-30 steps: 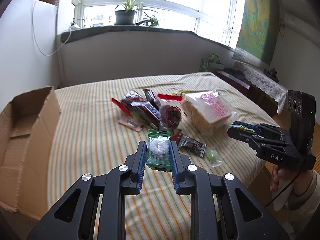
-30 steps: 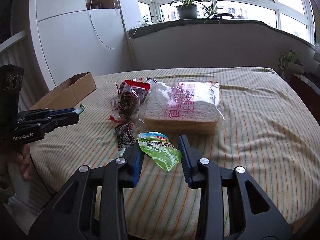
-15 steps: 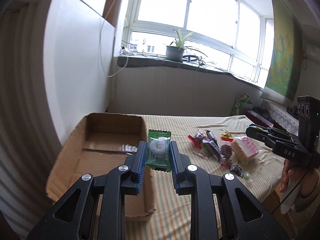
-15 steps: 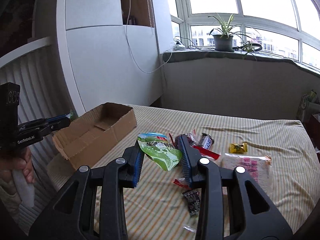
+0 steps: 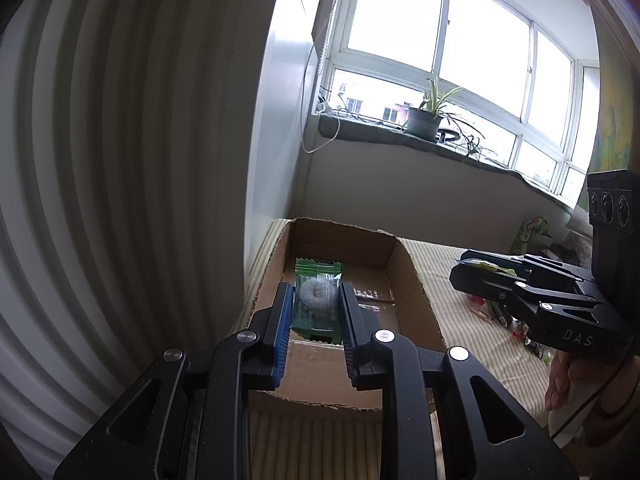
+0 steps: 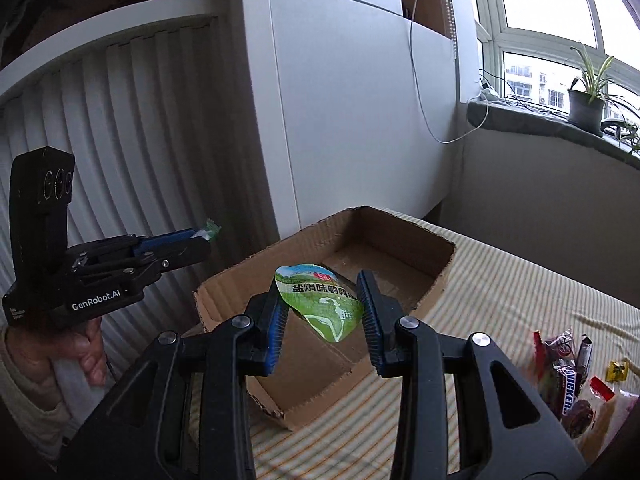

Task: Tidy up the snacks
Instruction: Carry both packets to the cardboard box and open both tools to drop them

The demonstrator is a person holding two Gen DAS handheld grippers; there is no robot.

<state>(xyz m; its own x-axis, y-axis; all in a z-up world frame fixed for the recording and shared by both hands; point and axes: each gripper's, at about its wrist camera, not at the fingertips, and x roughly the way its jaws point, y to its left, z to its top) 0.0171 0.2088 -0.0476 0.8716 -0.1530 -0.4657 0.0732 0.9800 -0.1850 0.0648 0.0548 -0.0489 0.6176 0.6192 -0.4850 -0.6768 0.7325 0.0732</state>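
The left gripper [image 5: 314,308] is clamped on one green packet [image 5: 318,300], held above the one open cardboard box [image 5: 412,276]. The right gripper [image 6: 320,312] pinches one green pouch [image 6: 320,304] over that box, with a pile of snacks [image 6: 568,376] lying off to its right.

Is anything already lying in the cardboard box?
No, the box shows only bare cardboard; both packets are held above it by the grippers.

A potted plant [image 5: 425,120] stands on the windowsill [image 5: 420,141] at upper right of the left wrist view. A white cable [image 6: 430,92] hangs down the white cabinet [image 6: 352,112].
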